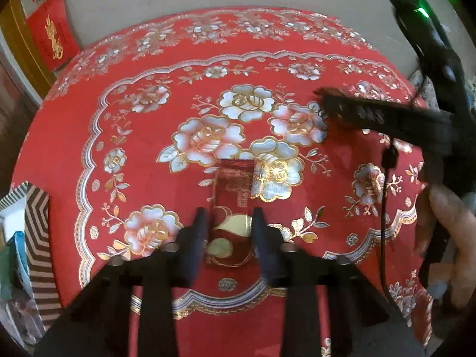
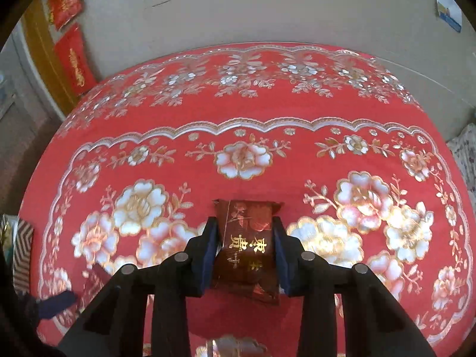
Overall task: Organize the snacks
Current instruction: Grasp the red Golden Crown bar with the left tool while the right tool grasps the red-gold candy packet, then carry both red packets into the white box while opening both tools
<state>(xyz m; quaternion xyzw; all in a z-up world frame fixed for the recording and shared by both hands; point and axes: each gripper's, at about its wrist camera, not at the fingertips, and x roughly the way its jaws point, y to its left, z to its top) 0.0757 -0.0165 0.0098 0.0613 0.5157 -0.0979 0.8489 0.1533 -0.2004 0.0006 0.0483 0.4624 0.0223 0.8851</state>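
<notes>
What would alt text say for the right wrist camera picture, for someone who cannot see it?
A hand-held gripper clamps a dark red snack packet with gold Chinese lettering between its two fingers, above a red tablecloth patterned with white and gold flowers. A striped box sits at the far left edge, and a pale wall rises behind.

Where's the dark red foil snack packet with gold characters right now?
In the right wrist view, the dark red foil snack packet sits clamped in the right gripper, above the red floral tablecloth.

Two red gold-lettered snack packets (image 2: 248, 250) (image 1: 230, 217), each between fingers.
</notes>
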